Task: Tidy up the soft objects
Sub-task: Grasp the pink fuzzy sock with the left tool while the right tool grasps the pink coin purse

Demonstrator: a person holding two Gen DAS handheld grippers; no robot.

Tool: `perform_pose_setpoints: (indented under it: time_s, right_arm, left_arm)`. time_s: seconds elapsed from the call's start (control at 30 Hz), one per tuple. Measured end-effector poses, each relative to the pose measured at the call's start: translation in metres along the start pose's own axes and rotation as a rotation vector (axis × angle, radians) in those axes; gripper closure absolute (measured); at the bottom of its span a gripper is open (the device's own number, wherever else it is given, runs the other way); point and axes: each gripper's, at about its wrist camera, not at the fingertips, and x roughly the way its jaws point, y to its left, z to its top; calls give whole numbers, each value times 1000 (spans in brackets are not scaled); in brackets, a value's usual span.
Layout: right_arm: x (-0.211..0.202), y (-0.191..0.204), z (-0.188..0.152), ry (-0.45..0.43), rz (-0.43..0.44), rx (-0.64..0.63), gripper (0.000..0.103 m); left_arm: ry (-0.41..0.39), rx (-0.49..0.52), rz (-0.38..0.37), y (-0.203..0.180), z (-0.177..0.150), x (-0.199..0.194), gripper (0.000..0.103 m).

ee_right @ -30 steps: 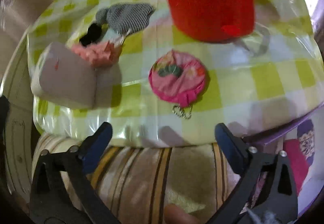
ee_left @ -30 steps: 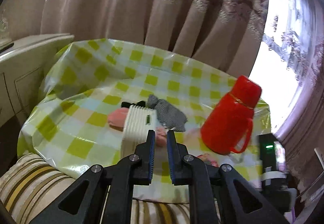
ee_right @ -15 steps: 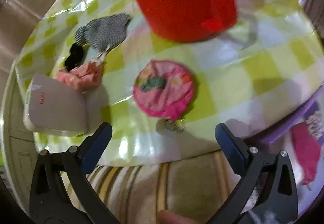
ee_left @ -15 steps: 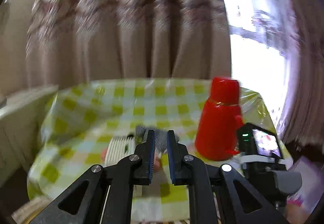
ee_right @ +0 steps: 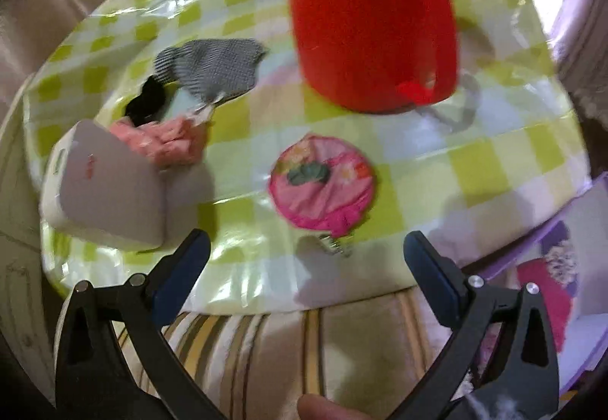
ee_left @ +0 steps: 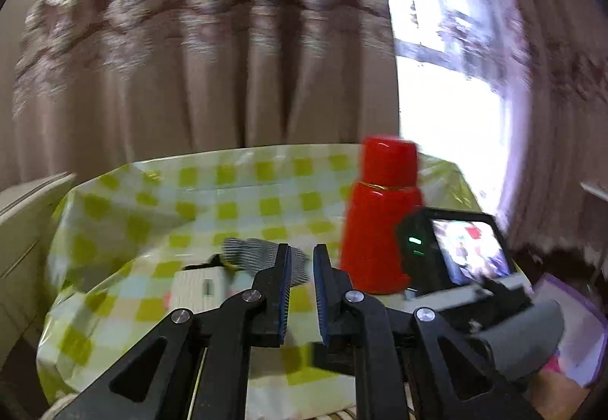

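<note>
A round pink fabric pouch point(ee_right: 323, 188) with a small keyring lies on the green-checked tablecloth point(ee_right: 494, 169), just beyond my right gripper point(ee_right: 304, 260), which hangs open and empty above the table's near edge. Further back lie a grey striped cloth point(ee_right: 216, 68) point(ee_left: 252, 252), a small black item point(ee_right: 146, 102) and a crumpled pink cloth point(ee_right: 167, 140). My left gripper point(ee_left: 302, 290) is held low at the table's near side, its jaws nearly together with nothing between them. The right gripper's camera body point(ee_left: 456, 252) shows at the right of the left wrist view.
A tall red thermos jug point(ee_right: 368, 13) point(ee_left: 380, 222) stands at the back right of the table. A white box-shaped device point(ee_right: 106, 192) point(ee_left: 197, 289) sits at the left. Curtains point(ee_left: 212, 51) hang behind, a bright window to the right, a striped cushion point(ee_right: 296, 351) below the table edge.
The left gripper's view has rolled level and swung right, so the jug now stands upright near centre. The right gripper has shifted slightly; the pouch sits more central between its fingers.
</note>
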Motion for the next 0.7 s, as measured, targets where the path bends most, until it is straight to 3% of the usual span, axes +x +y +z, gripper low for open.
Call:
perform_pose_setpoints:
  time_s: [0.03,0.07,0.1,0.13,0.17,0.3,0.47,0.6,0.7]
  right_arm:
    - [-1,-2,2,-6,-32,5,1]
    - [-2,-5,4,-11,-58,2,1]
    - [-4,-8,6,-30,-86,-9,1]
    - [-5,-10,7,-52,-121,-20,1]
    - [-6,-11,9,-62,-144,-33,1]
    - [2,-8,16,-75,-162,-150,1]
    - [25,3,18,-16,-178,-241,1]
    - [44,6,20,29,-214,-263,1]
    - [58,3,24,67,-221,-242,1]
  left_arm:
    - [-11,-27,8,9,3,-1,87]
    - [-22,-60,9,20,7,-4,73]
    - [-35,-86,8,30,12,-7,46]
    - [-52,-91,13,40,17,-8,25]
    - [-67,-86,20,47,20,-9,21]
    - [-69,-45,58,87,41,3,19]
    - [35,-144,82,146,51,36,19]
    - [190,-206,49,181,38,78,19]
    - [330,-325,6,208,19,113,19]
